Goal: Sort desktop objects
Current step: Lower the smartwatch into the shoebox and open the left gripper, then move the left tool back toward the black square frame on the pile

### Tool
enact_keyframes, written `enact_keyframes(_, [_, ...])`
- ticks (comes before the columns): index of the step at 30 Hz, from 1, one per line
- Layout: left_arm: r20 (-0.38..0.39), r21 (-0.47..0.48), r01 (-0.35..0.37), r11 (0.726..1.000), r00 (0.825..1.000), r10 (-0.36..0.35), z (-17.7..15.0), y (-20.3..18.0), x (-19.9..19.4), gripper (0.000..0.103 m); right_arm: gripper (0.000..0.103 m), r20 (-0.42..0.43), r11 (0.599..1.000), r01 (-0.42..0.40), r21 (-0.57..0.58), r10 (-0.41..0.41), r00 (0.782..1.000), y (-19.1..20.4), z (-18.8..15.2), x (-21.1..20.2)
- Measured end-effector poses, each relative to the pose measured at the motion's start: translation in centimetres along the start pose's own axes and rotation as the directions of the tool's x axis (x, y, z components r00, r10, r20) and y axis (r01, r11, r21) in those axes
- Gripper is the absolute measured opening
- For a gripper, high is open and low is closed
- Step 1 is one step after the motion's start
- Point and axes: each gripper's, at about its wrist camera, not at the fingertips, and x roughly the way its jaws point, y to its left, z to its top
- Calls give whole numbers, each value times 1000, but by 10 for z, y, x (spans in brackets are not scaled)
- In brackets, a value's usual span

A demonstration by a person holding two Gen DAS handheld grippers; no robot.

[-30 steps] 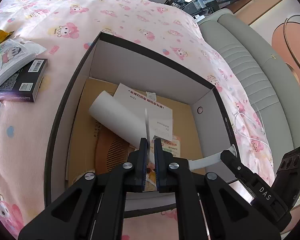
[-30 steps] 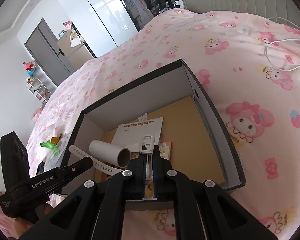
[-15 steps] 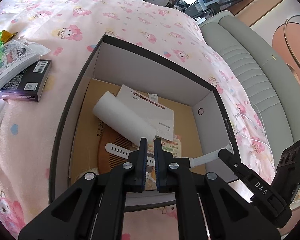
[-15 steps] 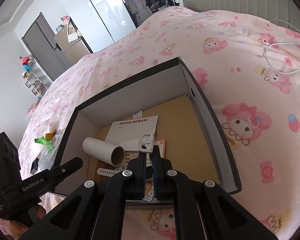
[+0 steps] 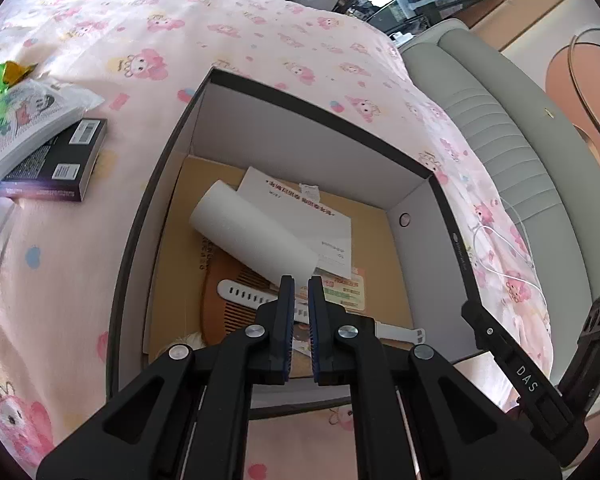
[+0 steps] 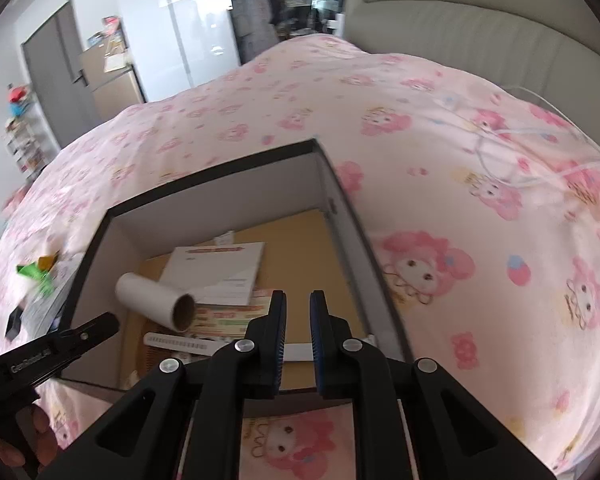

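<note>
On the pink cartoon-print bed, the black-rimmed, white-walled box [image 5: 308, 148] holds a smooth white tube [image 5: 254, 236], flat paper sheets [image 5: 316, 216], a toothed wooden comb [image 5: 224, 304] and a perforated white strap [image 5: 246, 294] along its near edge. The left gripper [image 5: 299, 304] is closed and empty. The right gripper's [image 6: 297, 320] jaws are opening, the strap lying below them.
</note>
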Motion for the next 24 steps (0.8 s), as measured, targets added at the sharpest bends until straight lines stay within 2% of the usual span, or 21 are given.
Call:
enact_keyframes(4, [5,6,11,1000,1000,-11,1,-3,-1,5,10,-3,999,-27,-36,27,1000,12,0,-2])
enact_keyframes(9, [-35,-22,-26,999,999,25,1,4,9,5,10,-93,1000,19,-18,-20,995,8,-8,21])
enact_keyframes(14, [-56,-6,-34,999,998,33,4,4,5,5,10,-93,1000,25,-17,-27,995,12,-3,13])
enact_keyframes(19, [-18,41,-45,998,999,46,4,2,-20,5,10,-67,1000,10,-25,-11,998,27,1,0])
enact_keyframes(24, [41,71,-79,994,996,76,8,12,-56,5,11,-54,998,-35,-57,32,998,61,0,-12])
